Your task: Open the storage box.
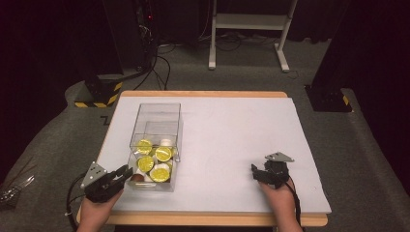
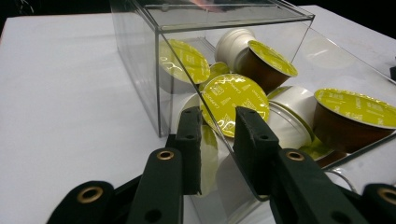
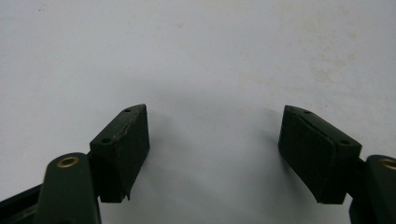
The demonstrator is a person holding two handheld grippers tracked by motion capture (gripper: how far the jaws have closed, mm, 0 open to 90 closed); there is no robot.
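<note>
The left hand-held gripper (image 2: 217, 140) is pinching the near wall of the clear plastic box (image 2: 140, 60) of yellow-topped coffee cups (image 2: 233, 105); the right hand-held gripper (image 3: 215, 154) is resting wide open, holding nothing, on the white surface (image 3: 196, 56)

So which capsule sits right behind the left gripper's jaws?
The capsule whose round yellow foil faces the left gripper; the others lie farther back or off to the right.

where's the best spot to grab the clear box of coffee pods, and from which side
Take the clear box by its thin near wall, coming in from the person's side with one pad inside and one outside. The left tool is already shut on that wall this way. The box is too wide to span, and its open top leaves the wall edge free to pinch above the coffee pods.
</note>
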